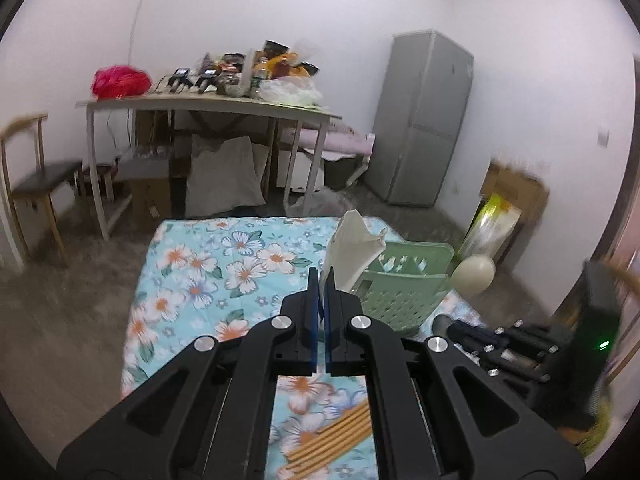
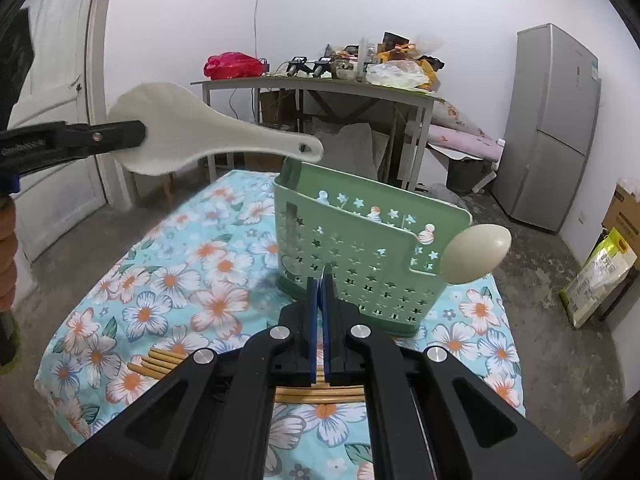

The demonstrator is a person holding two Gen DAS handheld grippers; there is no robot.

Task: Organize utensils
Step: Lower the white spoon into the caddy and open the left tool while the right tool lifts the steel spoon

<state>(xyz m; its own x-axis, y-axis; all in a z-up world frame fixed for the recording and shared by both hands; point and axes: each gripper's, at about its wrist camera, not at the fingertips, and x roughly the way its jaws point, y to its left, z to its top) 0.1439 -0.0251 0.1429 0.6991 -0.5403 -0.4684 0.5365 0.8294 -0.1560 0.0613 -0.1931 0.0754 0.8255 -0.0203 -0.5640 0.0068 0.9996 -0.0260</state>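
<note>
**White rice paddle held in the air**

White rice paddle (image 2: 192,136) clamped by its bowl in left tool (image 2: 138,134), handle over green basket (image 2: 360,240) on floral table (image 2: 168,280). Cream spoon (image 2: 476,252) beside basket's right edge. Chopsticks (image 2: 168,362) under right tool (image 2: 320,276), closed, empty.

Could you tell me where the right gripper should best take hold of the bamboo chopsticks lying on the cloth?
Probably mid-shaft, coming straight down: the chopsticks lie flat in a loose bundle on the floral cloth, under the shut, empty right gripper, so it must open first.
</note>
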